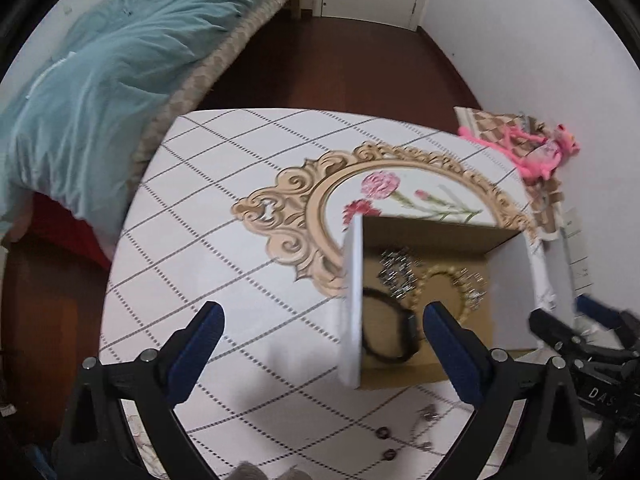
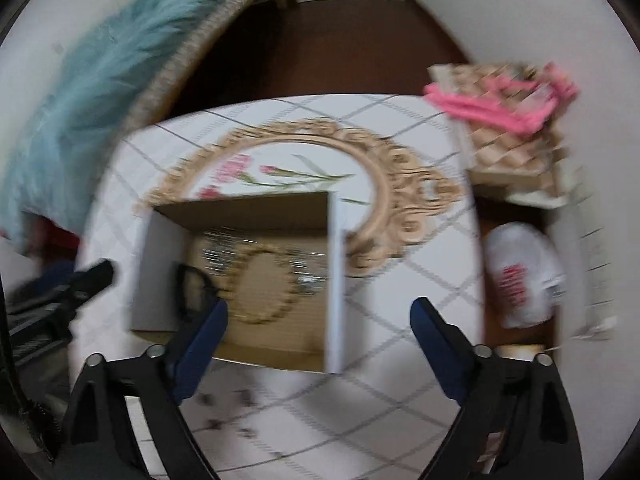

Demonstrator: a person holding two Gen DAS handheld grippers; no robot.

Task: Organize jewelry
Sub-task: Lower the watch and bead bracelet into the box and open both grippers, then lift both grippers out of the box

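Nearest to us, both grippers hang over the near edge of the tabletop (image 1: 224, 184) with their fingers spread wide and nothing between them. The left gripper (image 1: 322, 354) straddles the left wall of the box (image 1: 354, 300), one blue finger outside it and one over its floor; the right gripper (image 2: 318, 338) straddles the right wall in the same way. Neither pad touches cardboard that we can see, so we read both as released.

Just below them, at the near edge, a few small loose pieces (image 1: 404, 436) lie on the checked cloth: two small dark rings and some thin silver bits, probably earrings, though they are too small and, in the right wrist view, too blurred to name surely. These sit outside the box.

Inside the box, on its brown floor, we see a dark bracelet (image 1: 390, 330) toward the left wall, a gold beaded bracelet (image 1: 448, 286) toward the right, and a sparkling silver piece (image 1: 398, 272) at the back.

Past the box, a printed gold frame with pink flowers (image 1: 380, 196) marks the middle of the cloth, and a pink toy (image 1: 536, 152) lies beyond the far right corner.

We judge that most of the jewelry is already in the box and the step in hand is collecting the remainder. The next move calls for lowering one gripper onto the loose pieces at the near edge and pinching narrowly, since they are small and flat.
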